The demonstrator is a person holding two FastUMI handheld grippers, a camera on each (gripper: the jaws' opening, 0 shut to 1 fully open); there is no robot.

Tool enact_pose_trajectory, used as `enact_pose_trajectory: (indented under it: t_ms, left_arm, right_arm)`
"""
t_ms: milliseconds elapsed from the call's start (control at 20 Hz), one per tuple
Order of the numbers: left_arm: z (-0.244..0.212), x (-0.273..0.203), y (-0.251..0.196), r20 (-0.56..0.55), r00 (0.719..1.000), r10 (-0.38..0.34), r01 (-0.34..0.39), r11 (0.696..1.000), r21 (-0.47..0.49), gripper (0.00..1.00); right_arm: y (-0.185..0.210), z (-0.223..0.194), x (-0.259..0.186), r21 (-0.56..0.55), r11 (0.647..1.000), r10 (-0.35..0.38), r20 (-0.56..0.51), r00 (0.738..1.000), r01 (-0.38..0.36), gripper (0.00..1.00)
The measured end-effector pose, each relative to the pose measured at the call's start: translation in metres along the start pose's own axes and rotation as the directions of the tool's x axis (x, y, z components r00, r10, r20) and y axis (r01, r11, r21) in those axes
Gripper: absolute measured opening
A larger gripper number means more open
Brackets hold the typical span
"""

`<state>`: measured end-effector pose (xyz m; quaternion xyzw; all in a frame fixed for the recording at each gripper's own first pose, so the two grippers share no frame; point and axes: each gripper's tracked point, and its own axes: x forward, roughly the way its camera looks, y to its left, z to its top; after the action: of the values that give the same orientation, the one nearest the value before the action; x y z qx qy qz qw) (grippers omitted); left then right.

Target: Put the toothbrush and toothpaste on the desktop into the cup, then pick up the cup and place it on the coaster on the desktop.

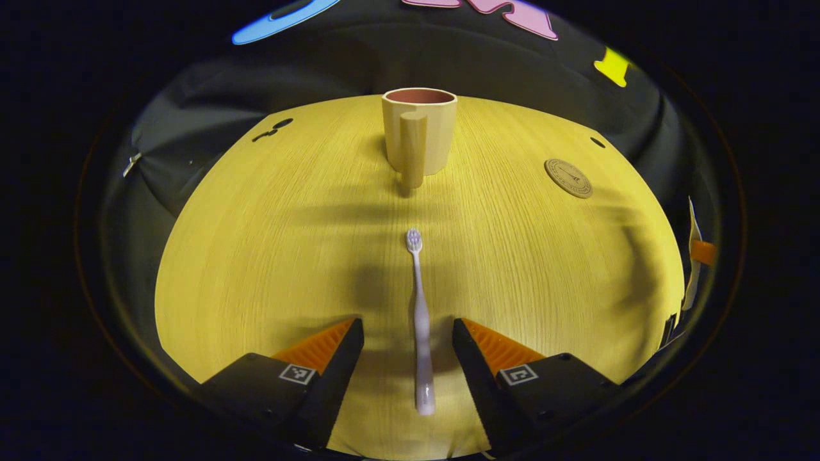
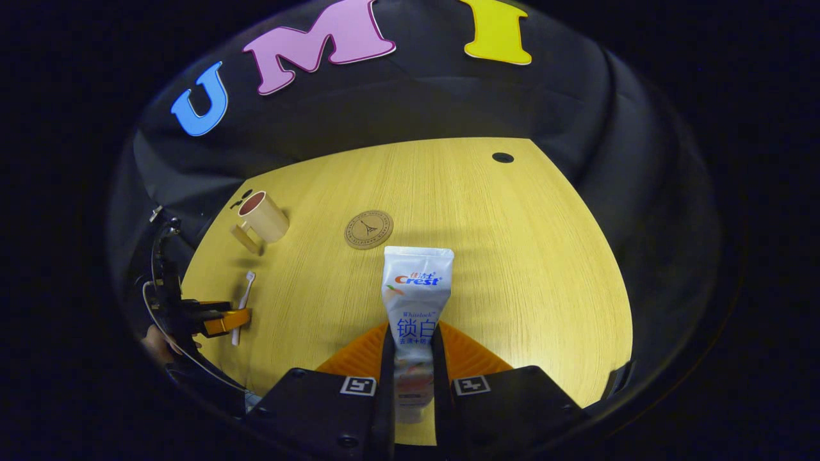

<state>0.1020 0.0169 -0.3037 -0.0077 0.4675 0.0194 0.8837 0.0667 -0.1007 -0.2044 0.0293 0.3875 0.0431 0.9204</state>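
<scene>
A pale lilac toothbrush (image 1: 419,314) lies flat on the yellow wooden desktop (image 1: 288,256), head pointing toward the cup. My left gripper (image 1: 408,342) stands open astride its handle, a finger on either side, neither touching it. Beyond the brush stands the cream cup (image 1: 419,131), handle facing me. The round coaster (image 1: 568,178) lies to its right. In the right gripper view my right gripper (image 2: 413,358) is shut on the white toothpaste tube (image 2: 416,301), held above the desktop (image 2: 512,269). The cup (image 2: 261,219), coaster (image 2: 368,229), toothbrush (image 2: 242,304) and left gripper (image 2: 221,319) lie at its left.
Black cloth walls close the desktop in at the back and sides. A small dark hole (image 2: 503,157) sits near the far right corner of the desktop. A hand (image 2: 160,342) holds the left gripper at the desktop's left edge.
</scene>
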Motion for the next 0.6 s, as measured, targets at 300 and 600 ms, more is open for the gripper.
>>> enact_pose_trajectory:
  t_ms: [300, 600]
  left_arm:
    - [-0.001, 0.001, -0.002, -0.186, 0.983, -0.012, 0.015, 1.000, 0.015, 0.82]
    - [0.002, 0.002, -0.009, -0.312, 0.950, -0.009, 0.020, 0.999, 0.033, 0.35]
  right_arm:
    - [0.011, 0.030, 0.001, -0.006, 0.998, 0.057, 0.070, 0.996, -0.057, 0.29]
    - [0.024, 0.055, 0.005, -0.054, 0.993, 0.108, 0.127, 0.986, -0.102, 0.23]
